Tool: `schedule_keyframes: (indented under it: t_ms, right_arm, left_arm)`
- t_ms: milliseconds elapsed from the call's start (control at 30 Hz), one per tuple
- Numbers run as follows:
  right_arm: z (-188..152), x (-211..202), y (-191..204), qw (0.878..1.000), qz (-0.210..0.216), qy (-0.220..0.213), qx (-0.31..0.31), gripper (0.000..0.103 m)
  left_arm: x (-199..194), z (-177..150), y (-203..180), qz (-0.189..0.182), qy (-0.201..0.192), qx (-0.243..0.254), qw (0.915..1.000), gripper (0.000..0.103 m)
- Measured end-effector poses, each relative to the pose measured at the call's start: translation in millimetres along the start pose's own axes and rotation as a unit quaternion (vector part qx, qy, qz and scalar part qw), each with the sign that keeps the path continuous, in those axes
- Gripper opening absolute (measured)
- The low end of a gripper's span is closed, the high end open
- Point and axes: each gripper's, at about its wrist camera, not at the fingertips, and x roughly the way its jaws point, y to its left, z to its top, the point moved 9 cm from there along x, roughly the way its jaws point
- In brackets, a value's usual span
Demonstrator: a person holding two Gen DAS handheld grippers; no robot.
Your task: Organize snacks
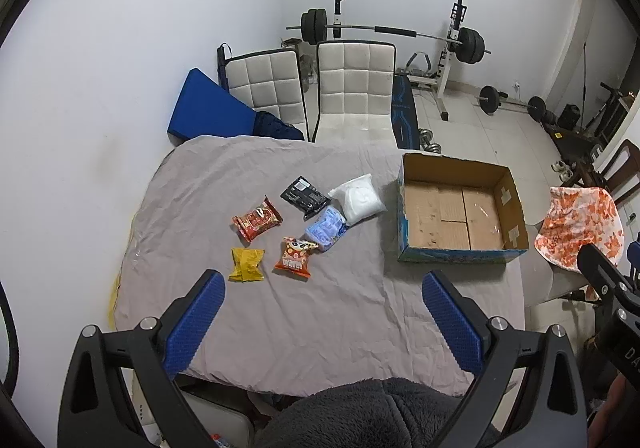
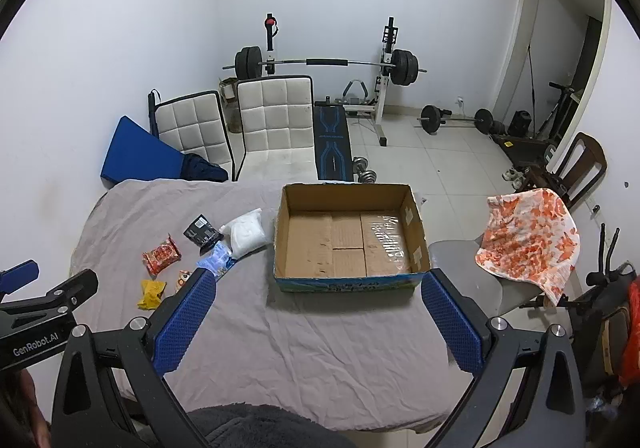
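Several snack packets lie on a table under a grey cloth (image 1: 320, 308): a red packet (image 1: 257, 223), a yellow one (image 1: 246, 264), an orange one (image 1: 295, 256), a light blue one (image 1: 325, 230), a black one (image 1: 306, 196) and a white bag (image 1: 358, 197). To their right stands an open cardboard box (image 1: 460, 219), nothing inside it. My left gripper (image 1: 323, 280) hovers open above the table's near side, short of the packets. My right gripper (image 2: 318, 282) hangs open in front of the box (image 2: 348, 244), with the packets (image 2: 161, 256) off to its left.
Two white padded chairs (image 2: 276, 127) and a blue pad (image 2: 136, 151) stand behind the table. A weight bench with barbell (image 2: 328, 63) fills the back of the room. A chair with an orange-patterned cloth (image 2: 528, 240) sits right of the table. A dark fleece sleeve (image 1: 380, 412) is below.
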Motion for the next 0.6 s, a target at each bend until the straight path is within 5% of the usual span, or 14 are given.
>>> schedule_keyframes:
  t_ms: [600]
  right_arm:
    - [-1.2,-4.8,2.7,1.0,0.002,-0.006,-0.011,0.103]
  left_arm:
    - [-1.5,-0.4,1.6,-0.007,-0.003,-0.006,1.0,0.101]
